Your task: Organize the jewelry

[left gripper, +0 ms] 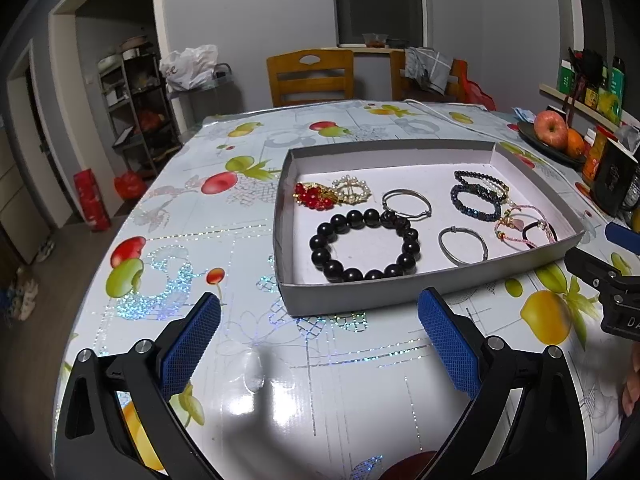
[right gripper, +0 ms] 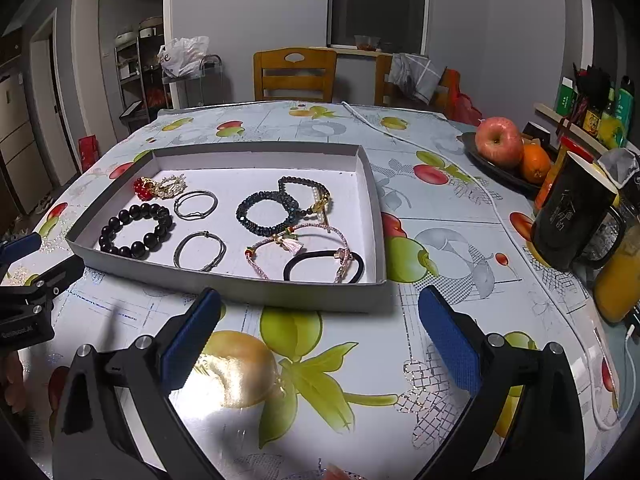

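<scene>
A shallow grey cardboard tray [left gripper: 344, 298] [right gripper: 224, 278] lies on the table and holds several pieces of jewelry. Inside are a big black bead bracelet [left gripper: 362, 246] [right gripper: 136, 230], two silver bangles [left gripper: 406, 204] [left gripper: 462, 244], a red and pearl brooch cluster [left gripper: 330, 192] [right gripper: 160, 188], dark blue bead bracelets [left gripper: 476, 196] [right gripper: 266, 212], a pink cord bracelet [right gripper: 298, 246] and a black hair tie [right gripper: 324, 268]. My left gripper [left gripper: 320, 316] is open, just short of the tray's near wall. My right gripper [right gripper: 320, 312] is open too, near the tray's front right corner. Nothing sits between either pair of fingers.
A fruit-print cloth [right gripper: 440, 220] covers the table. To the right stand a dark plate with an apple [right gripper: 498, 140] and an orange, a black mug [right gripper: 576, 216], an orange drink and a white cable [right gripper: 400, 132]. Wooden chairs [left gripper: 310, 76] stand behind the far edge.
</scene>
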